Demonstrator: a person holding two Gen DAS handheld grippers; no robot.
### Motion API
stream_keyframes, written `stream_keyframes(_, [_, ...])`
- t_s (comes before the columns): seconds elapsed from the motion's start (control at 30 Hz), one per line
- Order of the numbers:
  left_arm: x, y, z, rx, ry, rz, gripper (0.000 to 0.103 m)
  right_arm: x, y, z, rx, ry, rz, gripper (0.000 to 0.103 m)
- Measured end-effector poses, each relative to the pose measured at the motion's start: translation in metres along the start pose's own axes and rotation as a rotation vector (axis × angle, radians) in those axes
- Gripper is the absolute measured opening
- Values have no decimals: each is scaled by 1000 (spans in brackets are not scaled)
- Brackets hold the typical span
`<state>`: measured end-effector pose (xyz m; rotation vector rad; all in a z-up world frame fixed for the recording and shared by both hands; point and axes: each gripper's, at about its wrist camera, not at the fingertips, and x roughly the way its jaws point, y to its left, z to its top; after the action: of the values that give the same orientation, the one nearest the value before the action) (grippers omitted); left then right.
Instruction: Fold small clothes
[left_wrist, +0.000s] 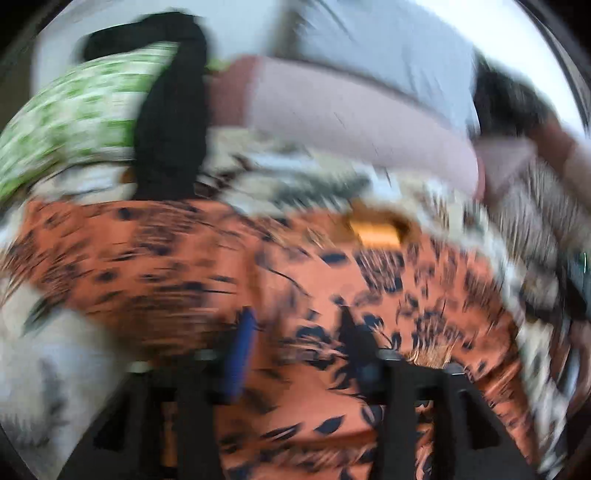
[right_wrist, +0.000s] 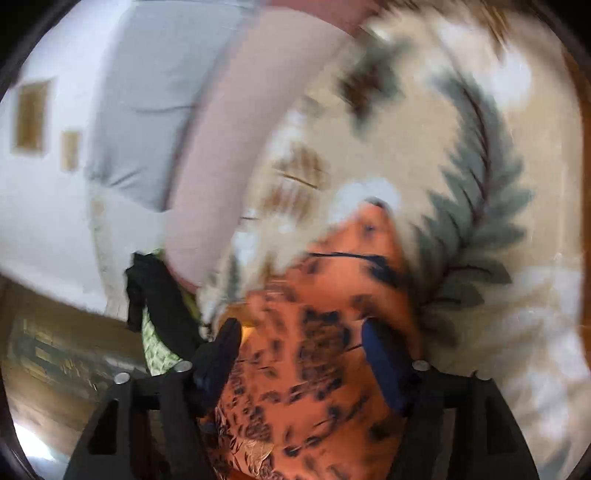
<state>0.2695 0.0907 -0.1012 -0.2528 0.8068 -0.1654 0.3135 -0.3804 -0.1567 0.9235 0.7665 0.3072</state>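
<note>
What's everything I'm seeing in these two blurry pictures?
Orange garment: one, orange with dark print, lying on the bedspread, between both grippers' fingers.
Bedspread: one, cream with grey-green leaves, under the garment.
Green cloth: one, green-and-white, far left.
Black cloth: one, draped over the green cloth.
Bolster: one, pinkish, behind.
Pillow: one, grey, behind the bolster.
Left gripper: black, fingers apart.
Right gripper: black, fingers apart.

Pale wall (right_wrist: 44, 221) with two wooden frames (right_wrist: 31, 116); leaf-patterned cream bedspread (right_wrist: 480, 206); all motion-blurred.
</note>
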Motion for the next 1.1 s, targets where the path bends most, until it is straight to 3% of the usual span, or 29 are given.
stream_keyframes(0.03, [-15, 21, 1, -69, -32, -13, 76, -9, 12, -14, -45, -6, -4, 83])
stream_keyframes(0.13, [-47, 116, 6, -384, -119, -34, 77, -32, 30, -63, -157, 40, -57, 87])
stream_keyframes(0.17, [-48, 141, 6, -474, -126, -37, 77, -33, 32, -79, -173, 62, -61, 87])
stream_keyframes(0.2, [-47, 184, 6, -629, -137, -45, 77, -33, 32, -98, -181, 88, -65, 87])
stream_keyframes(0.27, [-40, 230, 7, -762, -131, -37, 76, -35, 29, -130, -180, 110, -89, 88])
stream_keyframes(0.4, [-16, 287, 12, -852, -80, -18, 76, -42, 14, -156, -141, 100, -81, 87])
stream_keyframes(0.6, [0, 300, 23, -871, -98, -60, 75, -54, 12, -165, -149, 102, -106, 87])
stream_keyframes(0.67, [11, 306, 29, -888, -80, -45, 47, -53, 15, -166, -154, 104, -114, 87])
stream_keyframes(0.7, [17, 308, 31, -883, -51, -21, 4, -56, 15, -165, -156, 103, -116, 87])
stream_keyframes(0.77, [24, 315, 28, -903, -32, 0, 4, -57, 15, -166, -156, 100, -120, 87])
stream_keyframes(0.87, [9, 296, 40, -805, -50, 79, 4, -56, 16, -166, -157, 98, -128, 87])
stream_keyframes(0.93, [-12, 255, 64, -628, -104, 132, 4, -59, 17, -165, -164, 84, -127, 87])
stream_keyframes(1.07, [-55, 135, 105, -251, -224, 114, 4, -71, 11, -164, -150, 52, -113, 87])
stream_keyframes(1.1, [-64, 90, 112, -129, -256, 93, 4, -73, 10, -164, -147, 46, -109, 87])
